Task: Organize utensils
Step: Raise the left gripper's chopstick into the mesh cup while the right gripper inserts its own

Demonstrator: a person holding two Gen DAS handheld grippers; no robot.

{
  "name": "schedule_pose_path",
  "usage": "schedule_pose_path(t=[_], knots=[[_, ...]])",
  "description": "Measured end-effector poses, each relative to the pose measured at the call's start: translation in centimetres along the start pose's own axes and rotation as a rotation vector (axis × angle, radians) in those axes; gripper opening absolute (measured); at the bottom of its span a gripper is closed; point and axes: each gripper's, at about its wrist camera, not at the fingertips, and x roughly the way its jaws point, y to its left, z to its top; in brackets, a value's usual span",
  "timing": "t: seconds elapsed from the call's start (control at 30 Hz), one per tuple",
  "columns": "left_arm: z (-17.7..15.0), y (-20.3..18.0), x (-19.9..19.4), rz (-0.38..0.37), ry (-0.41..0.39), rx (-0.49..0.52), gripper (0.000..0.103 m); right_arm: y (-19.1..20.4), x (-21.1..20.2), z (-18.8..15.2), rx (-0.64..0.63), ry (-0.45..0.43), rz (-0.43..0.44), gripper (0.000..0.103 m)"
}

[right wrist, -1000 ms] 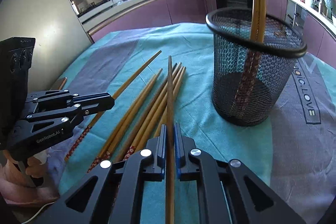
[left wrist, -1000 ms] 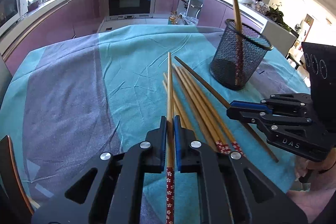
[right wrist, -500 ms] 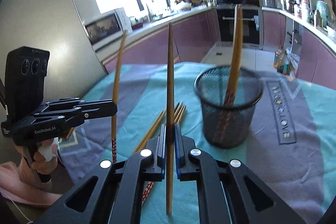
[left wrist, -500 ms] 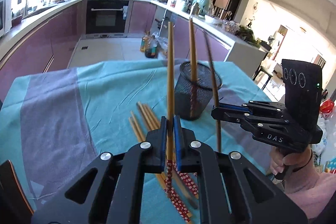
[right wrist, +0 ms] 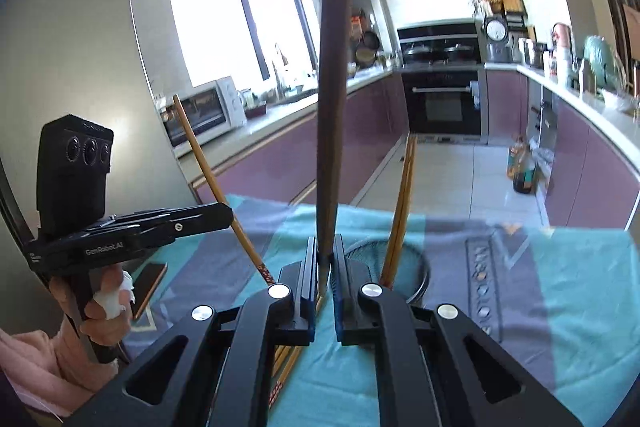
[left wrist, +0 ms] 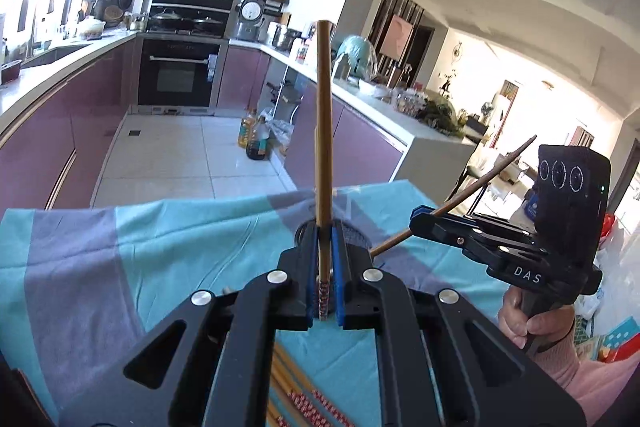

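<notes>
Teal tablecloth [left wrist: 168, 251]: 2 grippers w/ 1 chopstick each, left gripper [left wrist: 325, 269], right gripper [right wrist: 322, 267].

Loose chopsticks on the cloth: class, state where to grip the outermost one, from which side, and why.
Grip the outermost of the loose chopsticks on its plain shaft, just beyond the red patterned end, coming from straight above. They lie flat, side by side on the cloth, so only the outer one likely has a free flank.

The cloth [left wrist: 168, 251] is teal with grey-purple bands, the chopsticks [left wrist: 308, 403] tan with red flowered ends, the basket [right wrist: 416, 267] black mesh.
</notes>
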Motion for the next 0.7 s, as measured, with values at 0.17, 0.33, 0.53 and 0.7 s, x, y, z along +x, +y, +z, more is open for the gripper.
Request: schedule_pose_path(t=[0.17,0.33,0.53,0.7], knots=[[2.7,-1.4,0.0,-0.031,-0.055,0.012,0.007,-1.0,-0.7,2.1,-0.009,-0.053,-0.023,0.006],[4.1,-2.8,0.8,-0.008,-0.063,0.054,0.007,-2.0,0.0,2.8,-0.012,-0.056,-0.056,0.006],[3.2,-3.7,3.7,0.041,0.04,0.107,0.007,-3.6,2.4,2.1,-0.001,0.031,-0.083,0.006],[1.3,-3.3,6.0,0.04,0.146,0.129,0.007,-4.6,4.6,1.1,0.021,0.122,-0.083,0.006]])
